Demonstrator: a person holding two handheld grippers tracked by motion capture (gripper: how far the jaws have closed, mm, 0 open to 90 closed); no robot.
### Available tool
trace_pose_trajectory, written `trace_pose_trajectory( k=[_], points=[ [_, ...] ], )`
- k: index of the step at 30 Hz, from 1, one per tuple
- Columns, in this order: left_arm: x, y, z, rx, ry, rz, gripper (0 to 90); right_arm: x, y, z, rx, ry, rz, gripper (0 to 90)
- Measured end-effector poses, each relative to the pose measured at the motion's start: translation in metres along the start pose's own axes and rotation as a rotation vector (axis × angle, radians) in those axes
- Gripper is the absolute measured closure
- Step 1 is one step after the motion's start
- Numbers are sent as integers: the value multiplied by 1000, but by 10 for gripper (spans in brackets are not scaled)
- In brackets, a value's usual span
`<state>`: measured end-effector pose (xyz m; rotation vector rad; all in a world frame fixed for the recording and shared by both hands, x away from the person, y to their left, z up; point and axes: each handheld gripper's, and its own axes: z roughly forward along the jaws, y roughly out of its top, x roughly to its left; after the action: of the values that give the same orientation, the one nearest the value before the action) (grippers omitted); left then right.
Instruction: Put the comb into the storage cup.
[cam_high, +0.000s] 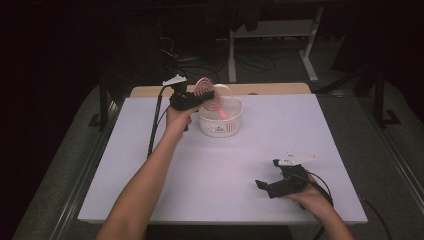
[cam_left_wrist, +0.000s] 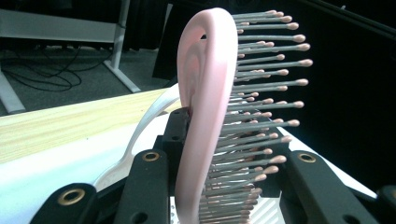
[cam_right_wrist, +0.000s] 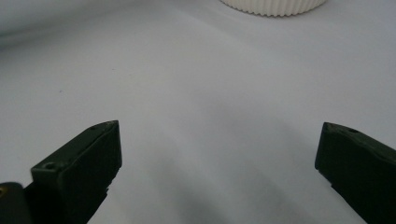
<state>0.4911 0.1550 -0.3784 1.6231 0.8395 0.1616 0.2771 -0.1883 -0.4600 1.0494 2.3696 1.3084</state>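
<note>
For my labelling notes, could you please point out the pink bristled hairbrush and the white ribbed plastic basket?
pink bristled hairbrush (cam_left_wrist: 205, 93), left gripper view, curved pink back.
white ribbed plastic basket (cam_high: 220, 127), high view, front outer wall.

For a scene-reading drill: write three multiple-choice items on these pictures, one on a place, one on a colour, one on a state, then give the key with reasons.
1. Where is the hairbrush?
A. flat on the table
B. above the white basket
C. on the floor

2. What colour is the hairbrush body?
A. pink
B. green
C. black

3. How do the right gripper jaws stand?
A. clamped on the basket
B. shut on a cloth
C. open, nothing between them

Key: 1 B, the left gripper holds it over the basket in the high view. 2 A, the left gripper view shows pink plastic. 3 C, its own view shows white table between spread jaws.
</note>
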Motion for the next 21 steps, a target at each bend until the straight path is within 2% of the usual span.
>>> trace_pose_trajectory(
  k=[11,21],
  points=[
    [9,-4,-5,8,3,-4,636,0,0,0,0,0,-2,2],
    [19,-5,-11,33,43,13,608,1,0,1,4,2,-3,3]
  ],
)
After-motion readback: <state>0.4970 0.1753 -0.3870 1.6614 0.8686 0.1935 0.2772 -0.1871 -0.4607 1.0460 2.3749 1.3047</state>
